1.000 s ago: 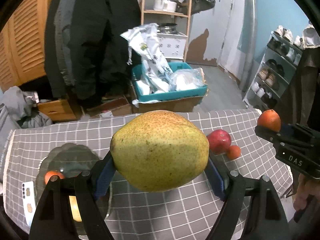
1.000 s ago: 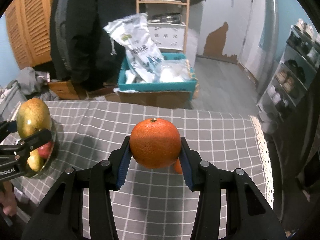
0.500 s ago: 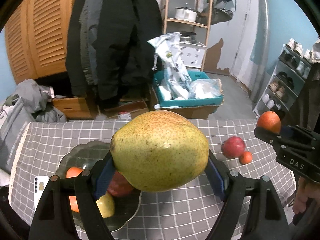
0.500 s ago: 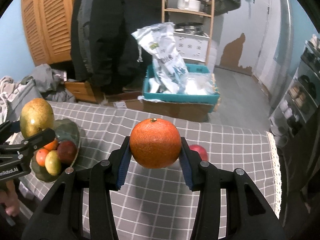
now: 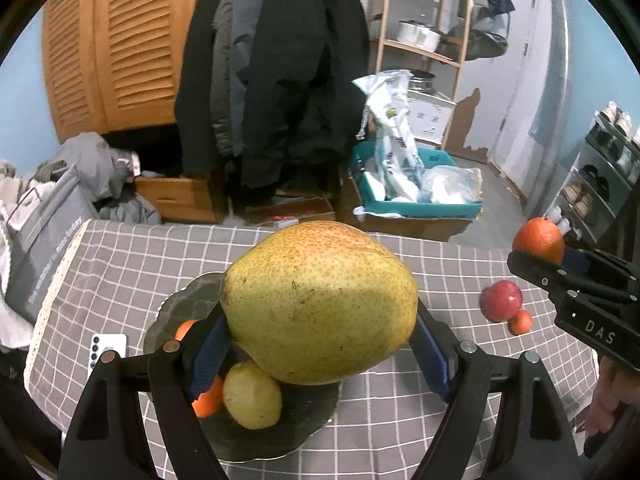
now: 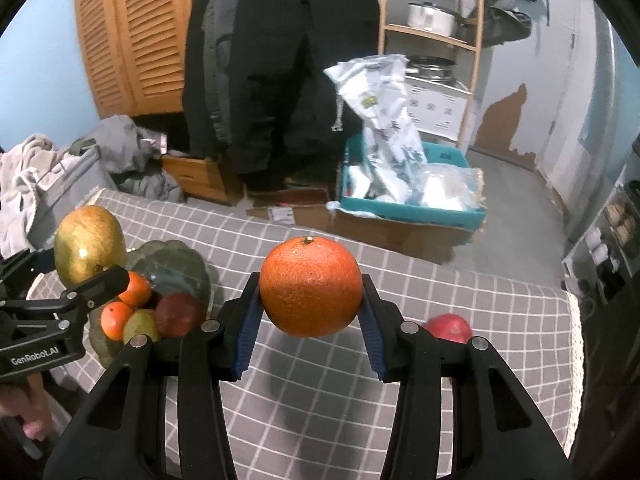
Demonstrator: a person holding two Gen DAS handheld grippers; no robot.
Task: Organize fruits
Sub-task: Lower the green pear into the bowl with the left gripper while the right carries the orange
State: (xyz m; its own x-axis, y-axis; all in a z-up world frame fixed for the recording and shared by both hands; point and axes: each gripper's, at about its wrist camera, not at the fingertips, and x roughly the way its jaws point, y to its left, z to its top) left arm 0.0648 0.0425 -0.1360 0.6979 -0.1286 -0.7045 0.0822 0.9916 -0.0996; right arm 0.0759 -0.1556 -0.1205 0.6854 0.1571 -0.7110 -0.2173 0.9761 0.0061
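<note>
Grey checked cloth covers the tabletop (image 5: 120, 264), and at its left edge a small white device (image 5: 107, 347) lies flat, its markings too small to read. Next to it sits a dark scalloped plate (image 6: 176, 264) holding two small oranges (image 6: 135, 289), a little yellow-green fruit (image 6: 141, 326) and a dark red one (image 6: 179, 314); in the left wrist view most of this pile is hidden behind the held fruit. The left gripper (image 5: 316, 344) is clamped on a large speckled yellow-green pear (image 5: 320, 300), which hangs above the plate with its long axis lying roughly crosswise between the blue pads; neither stem nor base can be made out. Its black body reads "GenRobot.AI" in the right wrist view, partly cut off by the frame. Further right, the right gripper (image 6: 310, 320) is closed tight on an orange (image 6: 311, 286), stem end up and tipped slightly away, held above bare cloth; its housing shows the letters "DAS", the rest cut off. On the tabletop's right side a red apple (image 5: 501, 301) rests with a tiny orange fruit (image 5: 520, 321) touching it; the right wrist view hides most of the apple behind a gripper finger.
</note>
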